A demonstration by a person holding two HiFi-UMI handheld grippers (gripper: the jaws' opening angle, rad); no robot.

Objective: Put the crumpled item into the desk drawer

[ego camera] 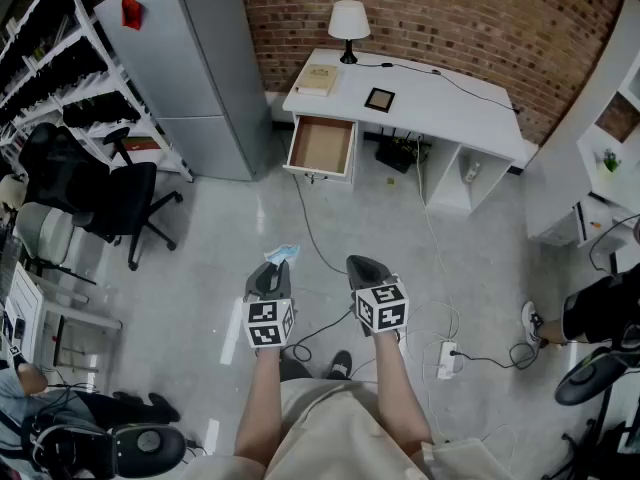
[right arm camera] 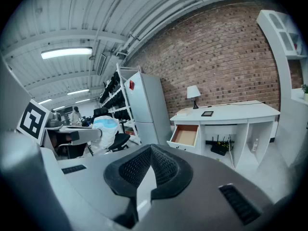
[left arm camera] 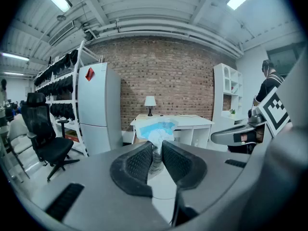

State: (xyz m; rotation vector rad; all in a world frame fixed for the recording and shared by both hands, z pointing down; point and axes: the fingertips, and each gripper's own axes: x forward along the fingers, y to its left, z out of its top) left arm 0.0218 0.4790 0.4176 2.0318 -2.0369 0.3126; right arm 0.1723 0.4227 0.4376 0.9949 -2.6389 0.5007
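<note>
While the person stands on the grey floor (ego camera: 220,228) well short of the white worktop (ego camera: 440,103), both tongs are held out toward it, side by side and tipped slightly downward. The left tongs (left arm camera: 157,146) are clenched on the crumpled item (left arm camera: 156,129), a pale wad of white and light blue material pinched at its lower end between the ribbed pads, with the rest bunched up beyond the tips. Seen from the head view, the wad hangs over the floor, far from the worktop and roughly in line with its left end. The right tongs (right arm camera: 150,148) have their jaws pressed together with nothing between them.

At the worktop's left end the drawer (ego camera: 322,146) stands pulled out, its brown inside bare. On the worktop, a lamp (ego camera: 348,23) sits at the back near the left end, a book (ego camera: 316,78) lies just in front of it, and a small dark frame (ego camera: 379,99) lies flat a little to the right of the book. A tall grey cabinet (ego camera: 190,63) stands just left of the worktop, against the same brick wall. A cable (ego camera: 312,230) trails across the floor from below the drawer toward the person.
</note>
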